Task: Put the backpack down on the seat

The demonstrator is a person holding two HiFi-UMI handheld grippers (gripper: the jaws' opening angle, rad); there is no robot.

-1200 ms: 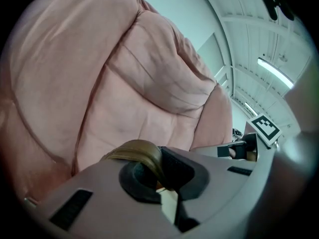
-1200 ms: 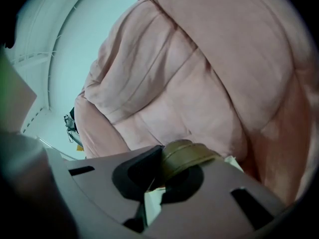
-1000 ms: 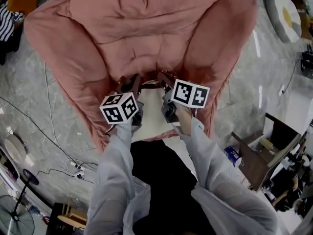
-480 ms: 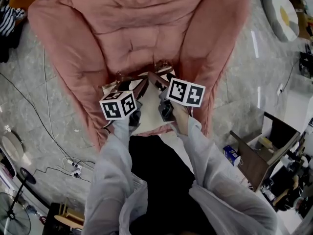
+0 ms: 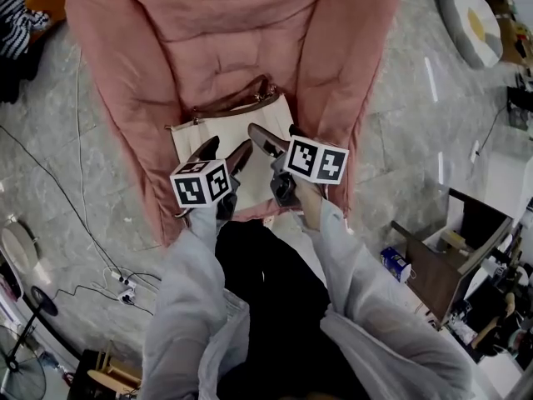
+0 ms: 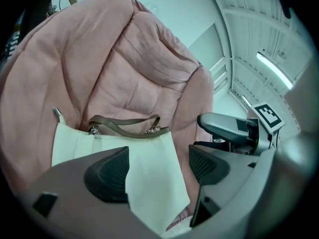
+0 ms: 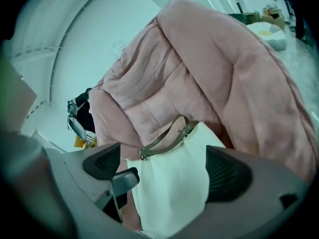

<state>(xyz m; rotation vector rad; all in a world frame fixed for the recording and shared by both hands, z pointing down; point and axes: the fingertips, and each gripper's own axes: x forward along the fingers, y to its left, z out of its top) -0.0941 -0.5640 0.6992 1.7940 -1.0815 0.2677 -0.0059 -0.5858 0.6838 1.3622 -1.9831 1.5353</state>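
Observation:
The backpack, a cream bag with brown handles, lies flat on the pink padded seat. My left gripper hovers over the bag's near edge; its jaws have just been opening and stand open, with nothing between them. My right gripper is beside it, also just opened and empty. In the left gripper view the bag lies past the pads, handles slack. The right gripper view shows the bag resting on the seat, beyond the pads.
Cables and a power strip lie on the grey floor at the left. A brown box stands at the right. A round cushion lies at the top right, striped cloth at the top left.
Both grippers went from shut on the bag's handles to open and drew back toward the person. The bag now lies free on the seat with its handles dropped.

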